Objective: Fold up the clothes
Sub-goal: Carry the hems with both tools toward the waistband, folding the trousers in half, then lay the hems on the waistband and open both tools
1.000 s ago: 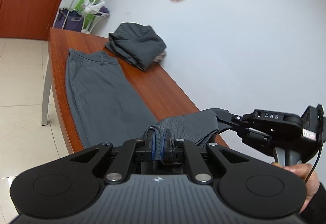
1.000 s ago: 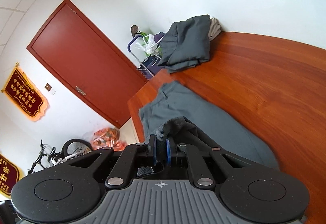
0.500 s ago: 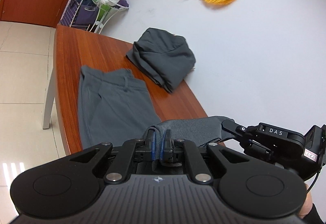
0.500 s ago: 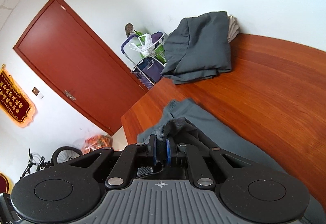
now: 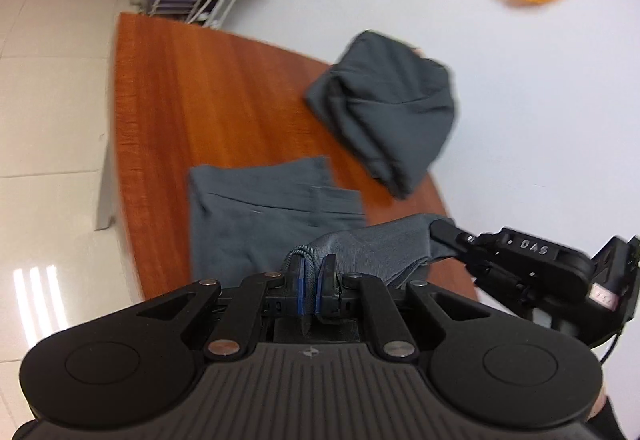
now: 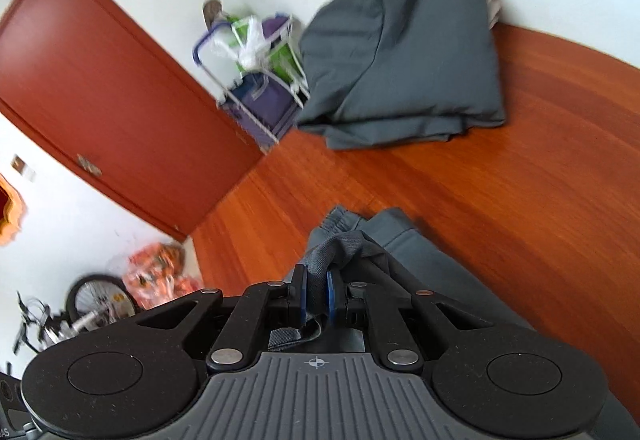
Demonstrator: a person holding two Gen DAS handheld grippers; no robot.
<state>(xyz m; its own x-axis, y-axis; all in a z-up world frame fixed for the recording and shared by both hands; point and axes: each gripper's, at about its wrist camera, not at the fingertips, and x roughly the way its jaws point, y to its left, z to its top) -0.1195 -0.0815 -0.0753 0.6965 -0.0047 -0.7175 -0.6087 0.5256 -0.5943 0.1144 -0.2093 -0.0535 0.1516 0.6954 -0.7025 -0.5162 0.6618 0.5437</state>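
Grey trousers (image 5: 256, 216) lie along the wooden table (image 5: 192, 96), their waistband end toward the far edge. My left gripper (image 5: 313, 276) is shut on the hem end of the trousers, lifted over the flat part. My right gripper (image 5: 440, 236) shows at the right of the left wrist view, pinching the same hem edge. In the right wrist view my right gripper (image 6: 316, 286) is shut on a bunched fold of the trousers (image 6: 420, 252), with the waistband just beyond it.
A folded pile of grey clothes (image 5: 384, 112) sits at the table's far side against the white wall; it is also in the right wrist view (image 6: 404, 52). A wire cart with bags (image 6: 260, 76) and a red door (image 6: 100, 88) stand beyond the table end.
Both grippers have carried the hem along the trousers toward the waistband. Less flat cloth shows ahead, and the folded pile looks nearer.
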